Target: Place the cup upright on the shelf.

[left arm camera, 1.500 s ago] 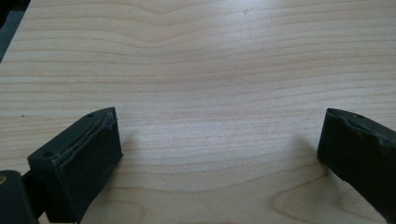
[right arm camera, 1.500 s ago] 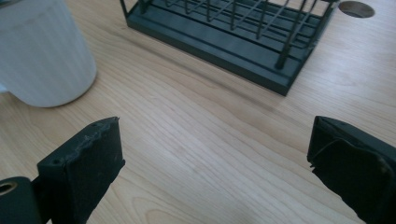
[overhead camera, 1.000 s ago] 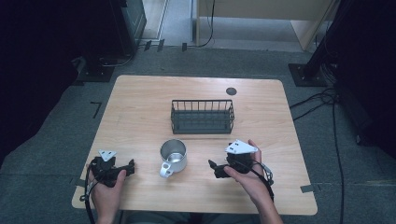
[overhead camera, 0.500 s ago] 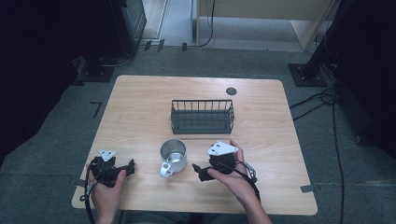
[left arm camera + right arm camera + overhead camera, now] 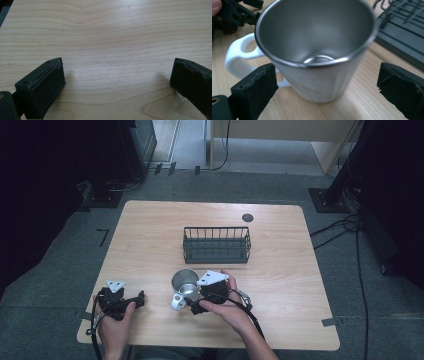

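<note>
No readable text, labels, brands, numbers or signs on anything here.

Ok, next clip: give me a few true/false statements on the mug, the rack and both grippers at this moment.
1. The mug stands upright on the table. True.
2. The right gripper is shut on the mug. False: its jaws are open, either side of it.
3. The mug sits inside the wire rack. False: it stands nearer the person, outside it.
4. The left gripper is open over bare wood. True.
5. The mug's handle is black. False: white.
</note>
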Available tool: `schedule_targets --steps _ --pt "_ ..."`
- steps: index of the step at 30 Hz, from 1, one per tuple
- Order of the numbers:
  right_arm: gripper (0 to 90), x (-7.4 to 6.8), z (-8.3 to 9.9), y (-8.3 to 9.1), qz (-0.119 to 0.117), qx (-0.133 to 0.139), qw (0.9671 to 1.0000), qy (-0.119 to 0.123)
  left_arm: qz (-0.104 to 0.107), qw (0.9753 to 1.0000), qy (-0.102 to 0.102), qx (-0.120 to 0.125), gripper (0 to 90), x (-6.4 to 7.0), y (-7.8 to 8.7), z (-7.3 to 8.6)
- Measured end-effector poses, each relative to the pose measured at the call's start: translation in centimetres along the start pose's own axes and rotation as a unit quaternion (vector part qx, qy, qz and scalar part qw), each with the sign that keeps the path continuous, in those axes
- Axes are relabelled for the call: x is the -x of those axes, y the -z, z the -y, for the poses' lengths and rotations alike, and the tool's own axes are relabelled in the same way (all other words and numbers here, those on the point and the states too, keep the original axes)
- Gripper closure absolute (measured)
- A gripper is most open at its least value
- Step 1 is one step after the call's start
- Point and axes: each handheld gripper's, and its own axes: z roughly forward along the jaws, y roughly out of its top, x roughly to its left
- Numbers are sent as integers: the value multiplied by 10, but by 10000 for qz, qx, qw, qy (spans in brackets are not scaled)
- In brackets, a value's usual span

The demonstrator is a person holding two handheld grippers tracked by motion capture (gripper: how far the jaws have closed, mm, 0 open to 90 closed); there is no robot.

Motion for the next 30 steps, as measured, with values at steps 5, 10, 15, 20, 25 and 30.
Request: schedule_targets --steps 5,10,15,20,25,30 --pt "100 -11 0 -10 132 20 9999 22 1 10000 5 1 0 0 0 0" --pt "118 -24 1 -8 502 39 9985 -236 0 10000 0 0 0 0 0 0" --pt "122 -34 7 0 535 26 9980 -334 0 10000 0 -1 0 0 0 0" --pt "59 -23 7 -8 551 220 9982 -100 1 10000 0 -1 0 0 0 0" --pt "55 -16 5 -21 112 517 9984 -195 2 10000 -1 -1 0 0 0 0" --pt "55 -16 3 -30 103 644 9979 11 3 10000 -2 0 0 0 0 0"
